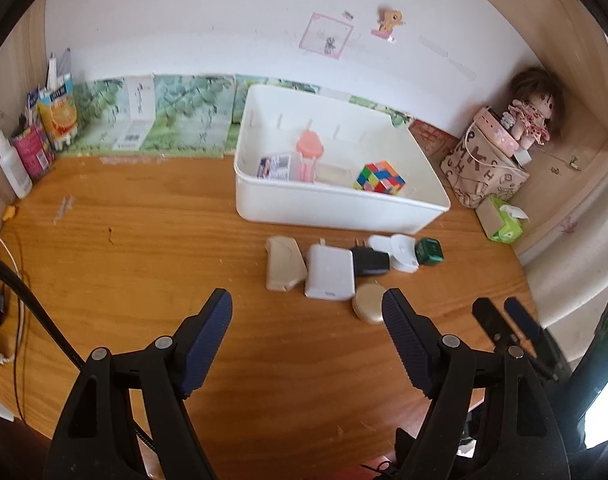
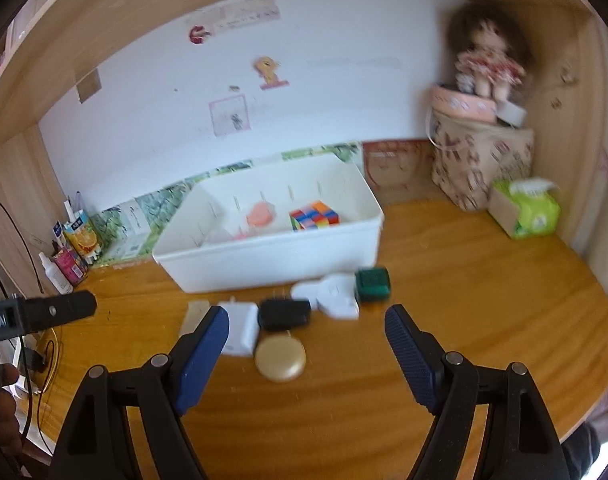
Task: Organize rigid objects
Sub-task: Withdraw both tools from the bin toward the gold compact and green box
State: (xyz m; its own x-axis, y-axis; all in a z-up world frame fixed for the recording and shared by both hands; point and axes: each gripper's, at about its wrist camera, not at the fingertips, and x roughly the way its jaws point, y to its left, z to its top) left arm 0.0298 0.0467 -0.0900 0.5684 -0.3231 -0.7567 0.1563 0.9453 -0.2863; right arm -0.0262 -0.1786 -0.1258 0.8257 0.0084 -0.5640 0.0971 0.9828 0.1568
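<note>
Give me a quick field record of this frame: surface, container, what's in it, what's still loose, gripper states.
surface: wooden desk
container: white bin, toward the back of the desk
in bin: colour cube, pink item, small printed box
loose in front of bin: beige case, white adapter, black plug, white dispenser, green cube, round gold compact
left gripper: open, empty, short of the loose items
right gripper: open, empty, facing the compact

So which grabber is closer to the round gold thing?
Right. The right gripper frames the round gold case between open fingers; the left gripper sits beside it, case by one finger.
</note>
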